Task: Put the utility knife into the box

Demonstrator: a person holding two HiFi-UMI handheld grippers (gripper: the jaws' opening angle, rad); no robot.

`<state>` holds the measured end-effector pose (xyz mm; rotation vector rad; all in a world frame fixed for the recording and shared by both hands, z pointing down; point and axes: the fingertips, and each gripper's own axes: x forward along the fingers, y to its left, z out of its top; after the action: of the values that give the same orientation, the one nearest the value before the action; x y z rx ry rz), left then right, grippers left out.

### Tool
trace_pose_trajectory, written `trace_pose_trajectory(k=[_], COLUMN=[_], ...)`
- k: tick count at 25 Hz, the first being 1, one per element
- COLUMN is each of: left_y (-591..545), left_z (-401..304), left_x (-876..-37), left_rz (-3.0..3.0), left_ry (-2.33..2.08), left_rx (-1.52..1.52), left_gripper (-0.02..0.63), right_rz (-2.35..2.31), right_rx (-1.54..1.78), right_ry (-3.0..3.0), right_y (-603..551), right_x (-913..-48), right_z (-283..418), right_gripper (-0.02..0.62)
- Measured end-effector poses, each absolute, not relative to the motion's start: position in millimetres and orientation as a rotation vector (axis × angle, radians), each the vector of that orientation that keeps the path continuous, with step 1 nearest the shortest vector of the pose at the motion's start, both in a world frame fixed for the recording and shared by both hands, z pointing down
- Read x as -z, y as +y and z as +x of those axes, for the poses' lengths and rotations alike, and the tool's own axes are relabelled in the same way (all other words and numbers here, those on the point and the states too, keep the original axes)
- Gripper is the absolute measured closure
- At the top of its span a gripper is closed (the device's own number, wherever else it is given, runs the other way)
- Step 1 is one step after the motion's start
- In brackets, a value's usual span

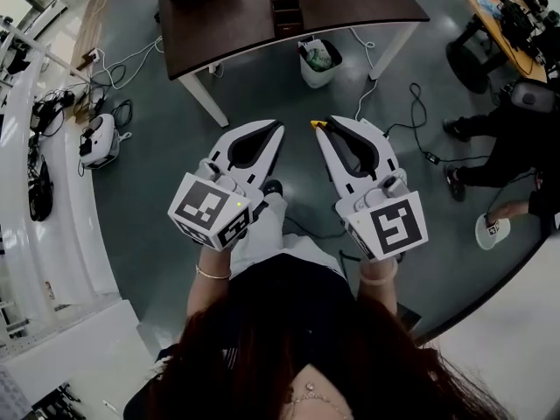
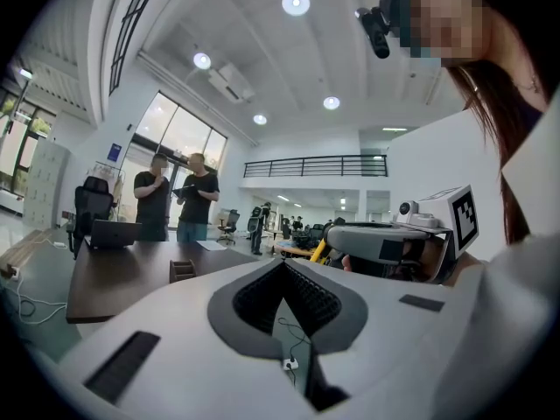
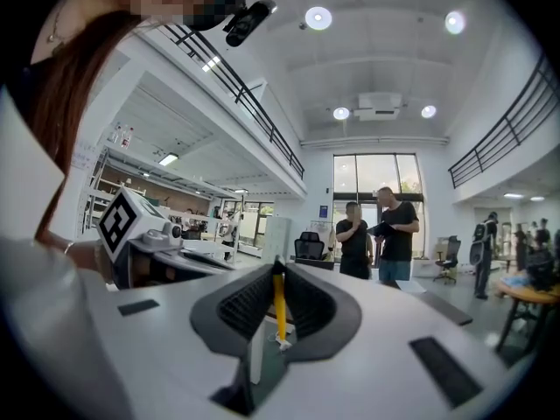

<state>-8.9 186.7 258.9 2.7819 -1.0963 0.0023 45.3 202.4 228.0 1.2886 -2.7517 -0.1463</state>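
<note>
Our right hand-held gripper (image 1: 329, 126) clamps the yellow utility knife (image 3: 279, 303) at its tips, the left hand-held gripper (image 1: 277, 129) closed empty; with the box (image 1: 284, 11) well ahead on the worktop (image 1: 219, 20), we fear that thin pinch slipping in transit.

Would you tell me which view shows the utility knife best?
The right gripper view: the utility knife stands edge-on, clamped between the fingers. The head view shows only its yellow tip; the left gripper view, a yellow sliver.
</note>
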Motion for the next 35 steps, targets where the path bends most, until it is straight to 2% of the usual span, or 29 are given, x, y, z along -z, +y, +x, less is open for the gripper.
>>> trace_pose_trajectory(k=[18,35], left_y=[-9.4,-170.6], left_z=[-14.6,30.0], left_x=[-250.0,-273.8], left_rz=[2.846,2.756], left_ry=[-0.961,-1.087], left_rx=[0.028,0.009], left_gripper=[0.604,0.604], right_rz=[1.351,1.268], right_rx=[0.176,0.052], right_ry=[-2.719,-2.827], right_y=[8.9,-153.9], right_x=[-214.2,-239.6], right_z=[23.8,75.8], right_gripper=[0.543,0.543])
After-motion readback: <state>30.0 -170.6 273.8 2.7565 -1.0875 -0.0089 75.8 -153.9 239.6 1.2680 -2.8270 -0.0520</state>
